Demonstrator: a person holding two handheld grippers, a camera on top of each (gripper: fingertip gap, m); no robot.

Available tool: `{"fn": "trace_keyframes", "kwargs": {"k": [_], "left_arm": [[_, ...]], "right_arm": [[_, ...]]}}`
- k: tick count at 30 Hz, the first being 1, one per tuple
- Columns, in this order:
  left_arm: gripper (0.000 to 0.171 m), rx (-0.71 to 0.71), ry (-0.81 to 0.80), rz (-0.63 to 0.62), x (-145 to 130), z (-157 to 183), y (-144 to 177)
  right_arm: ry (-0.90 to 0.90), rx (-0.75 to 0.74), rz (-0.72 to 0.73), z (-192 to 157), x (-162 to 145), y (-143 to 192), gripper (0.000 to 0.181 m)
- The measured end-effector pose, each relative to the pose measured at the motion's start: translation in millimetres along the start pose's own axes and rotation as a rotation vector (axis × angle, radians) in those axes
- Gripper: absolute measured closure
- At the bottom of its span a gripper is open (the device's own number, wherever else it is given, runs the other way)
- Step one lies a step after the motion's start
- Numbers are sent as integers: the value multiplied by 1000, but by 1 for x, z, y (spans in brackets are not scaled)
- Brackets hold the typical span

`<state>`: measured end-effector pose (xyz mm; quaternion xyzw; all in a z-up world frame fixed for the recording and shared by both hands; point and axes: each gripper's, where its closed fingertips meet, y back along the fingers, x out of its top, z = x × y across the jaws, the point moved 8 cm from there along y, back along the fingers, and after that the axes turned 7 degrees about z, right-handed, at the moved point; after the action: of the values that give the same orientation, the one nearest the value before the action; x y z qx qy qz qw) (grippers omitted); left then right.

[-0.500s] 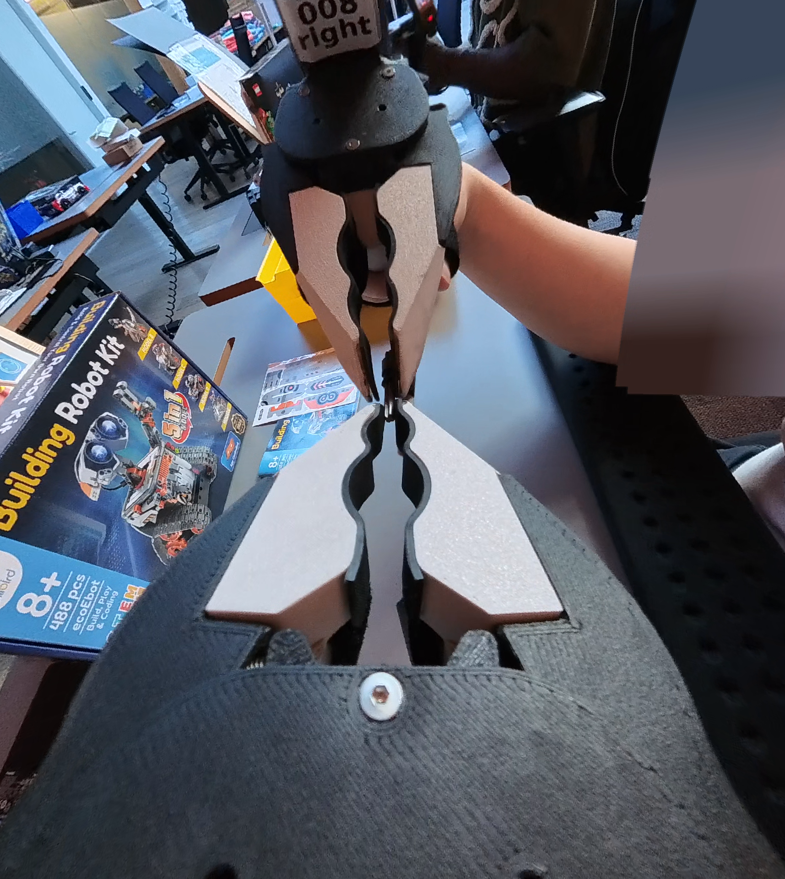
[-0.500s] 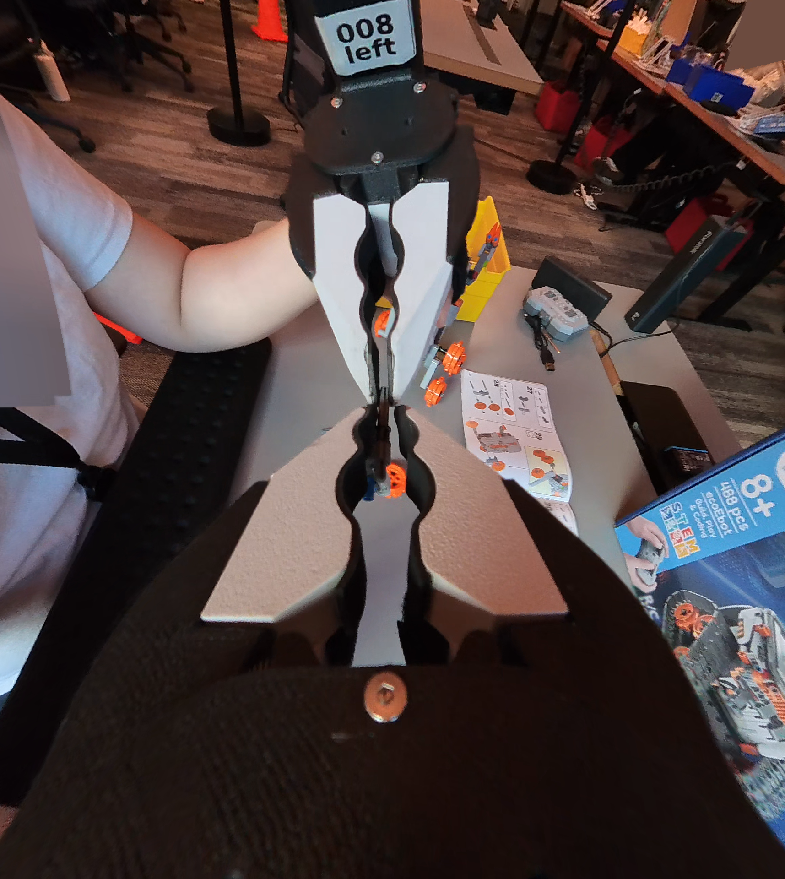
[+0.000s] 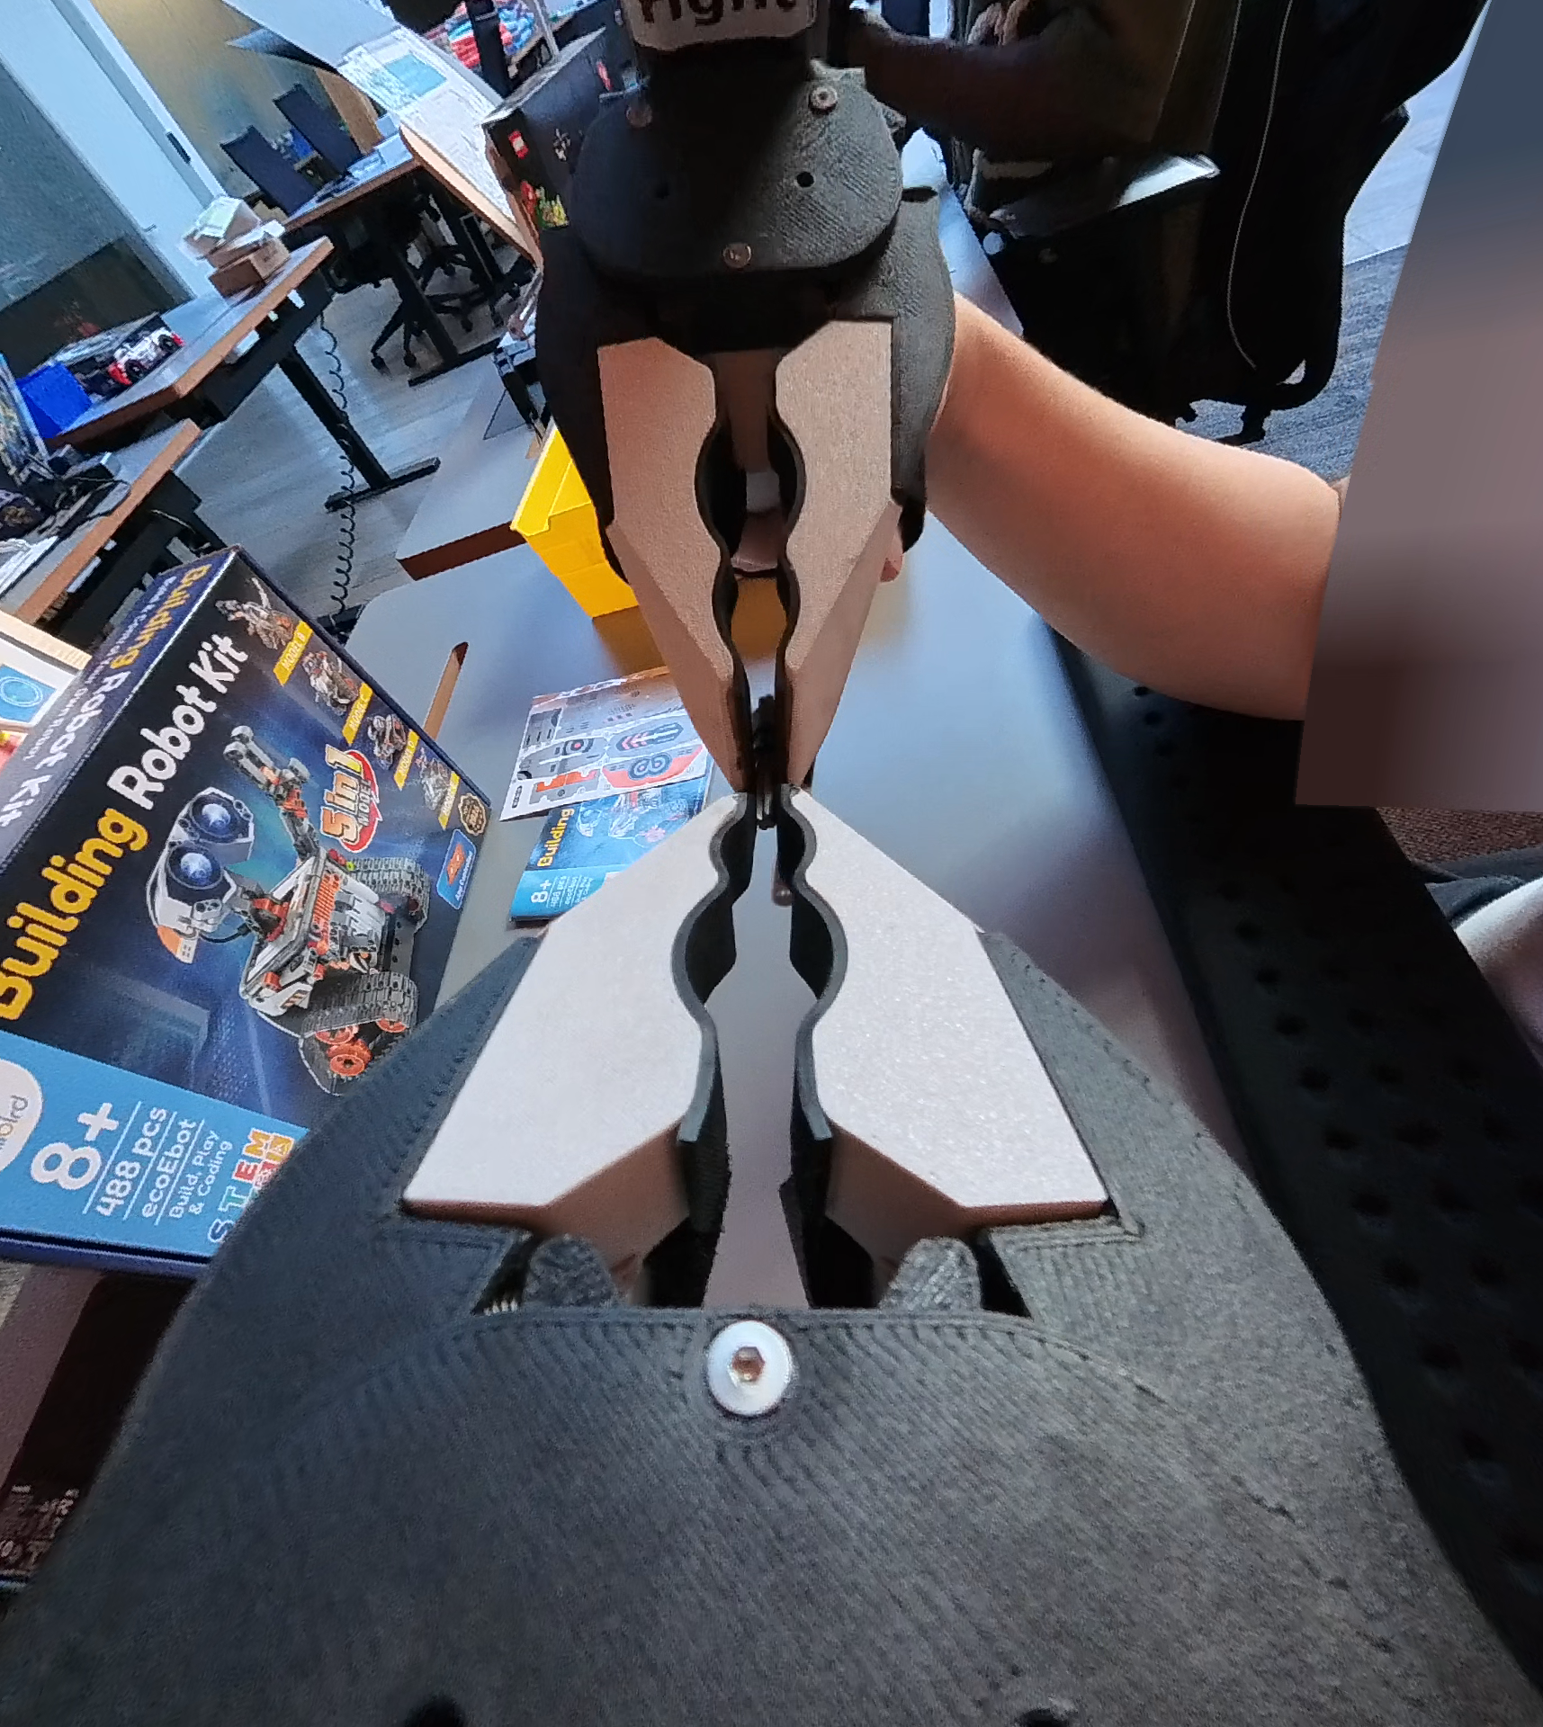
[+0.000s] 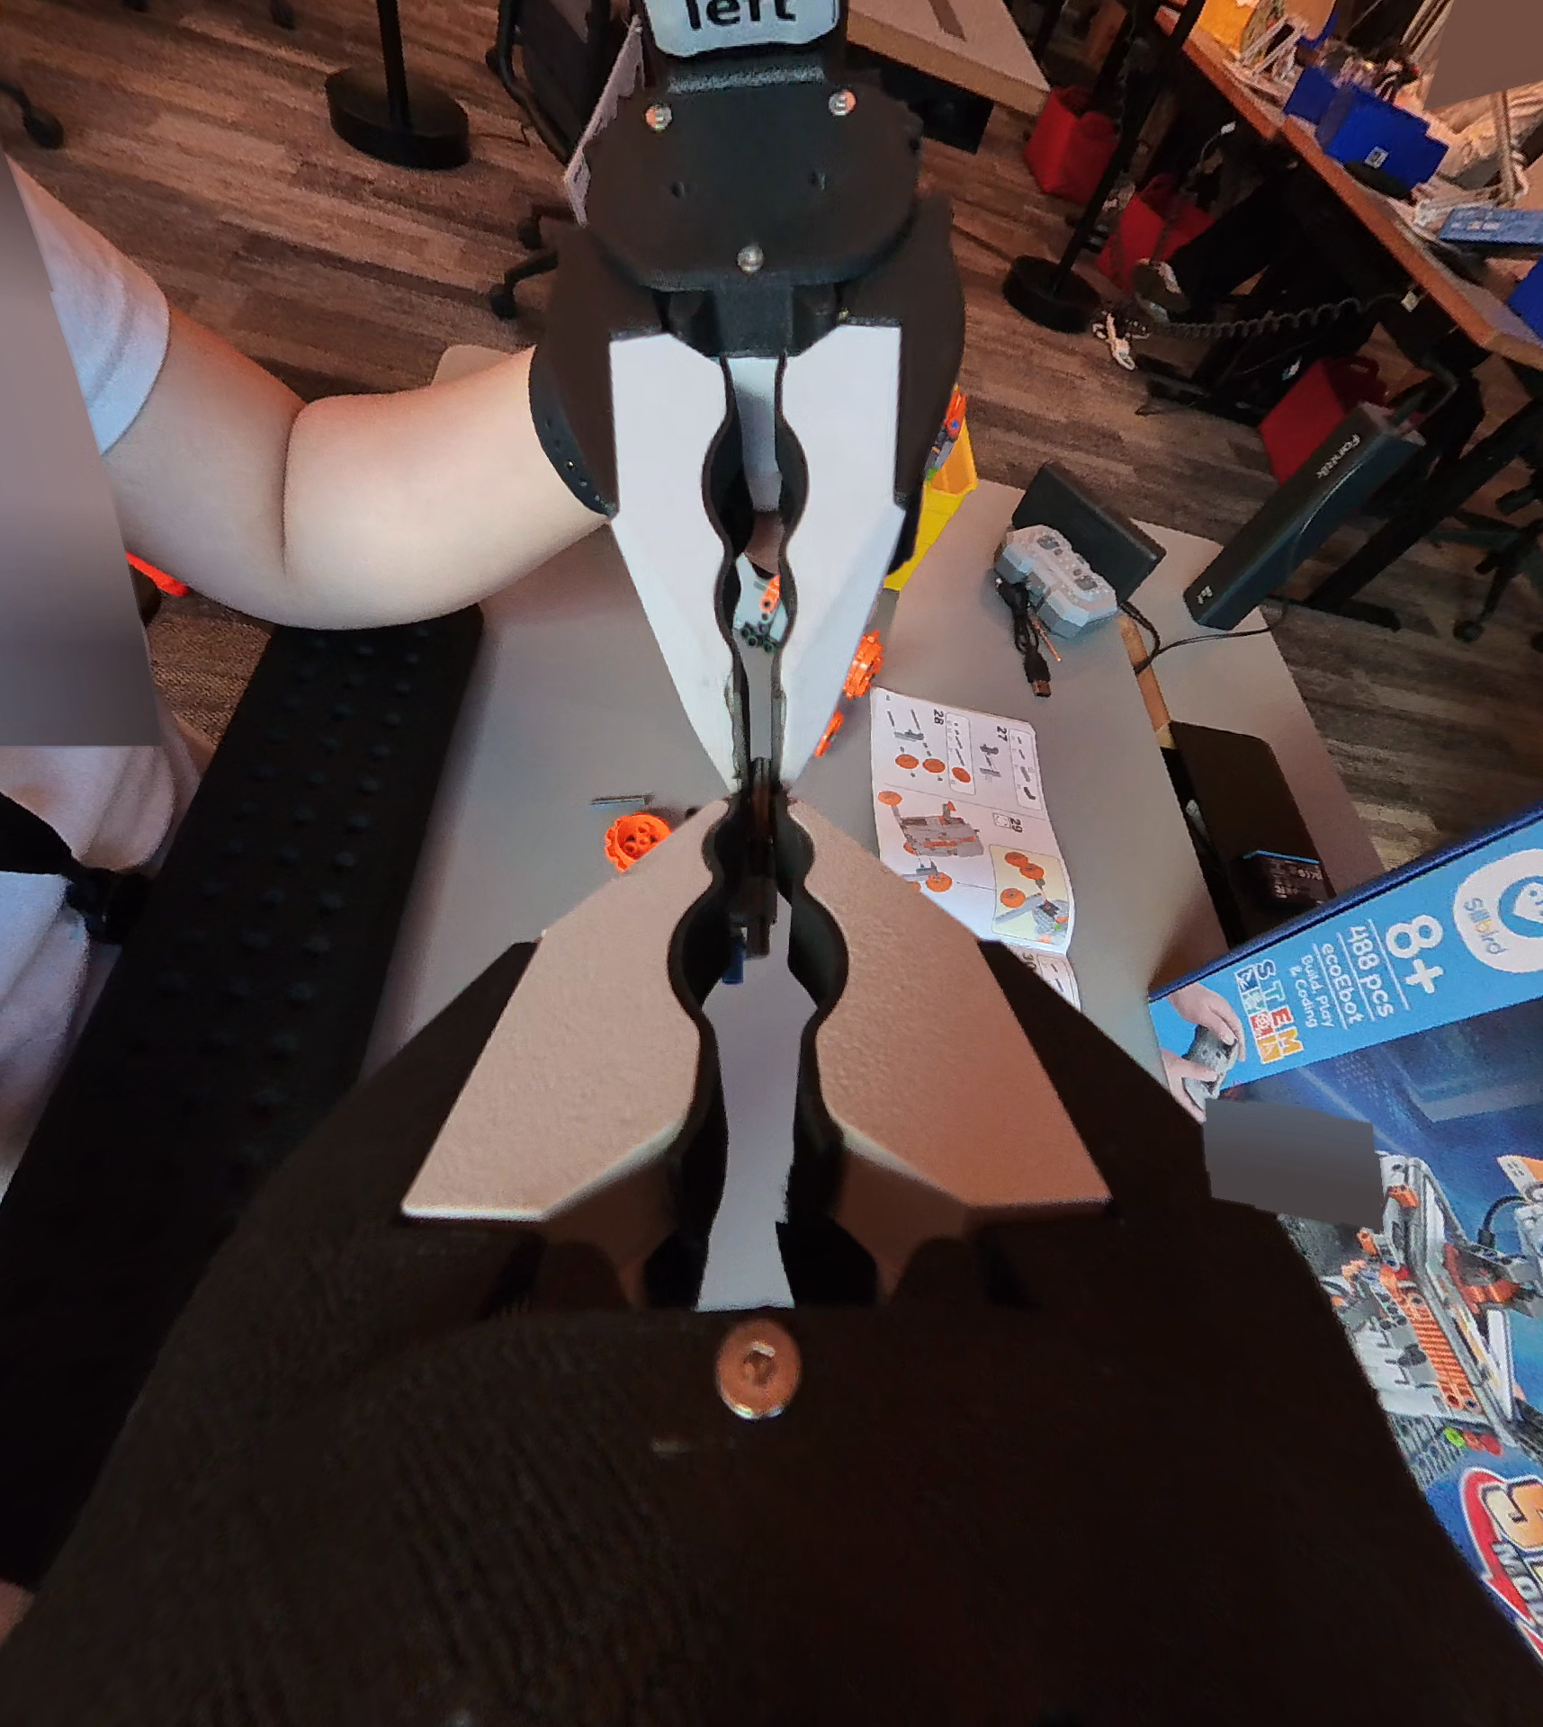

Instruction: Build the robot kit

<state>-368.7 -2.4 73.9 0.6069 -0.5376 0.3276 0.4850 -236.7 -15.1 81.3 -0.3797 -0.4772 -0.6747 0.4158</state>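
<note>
tongs: 2 | kit box: 1 | booklets: 2 | loose orange wheels: perhaps 3

Kit box lies right of booklet on the table; wheel left of booklet

I am working in what looks like an open office or maker lab: wood-plank flooring runs under rows of height-adjustable desks with rolling office chairs behind them. My own grey counter carries a construction-toy kit box, an open instruction booklet and loose orange wheels. Blue bins and more toy boxes crowd the neighbouring desks.
</note>
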Motion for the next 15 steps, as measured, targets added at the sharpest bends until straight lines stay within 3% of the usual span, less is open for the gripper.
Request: {"fn": "trace_keyframes", "kwargs": {"k": [5, 7, 8, 10, 15], "left_arm": [[168, 4, -16, 39, 2, 1, 4], [150, -5, 21, 37, 1, 0, 14], [150, -45, 63, 13, -3, 2, 19], [158, -146, 149, -63, -16, 10, 26], [160, -114, 158, -397, -90, 47, 3]], "right_arm": [[25, -4, -7, -2, 3, 2, 179], [30, -21, -41, -1, -1, 5, 179], [28, -30, -47, 0, -3, 7, 179], [7, -29, -41, 1, -5, 12, 179], [-8, -54, -66, 6, -11, 22, 179]]}}
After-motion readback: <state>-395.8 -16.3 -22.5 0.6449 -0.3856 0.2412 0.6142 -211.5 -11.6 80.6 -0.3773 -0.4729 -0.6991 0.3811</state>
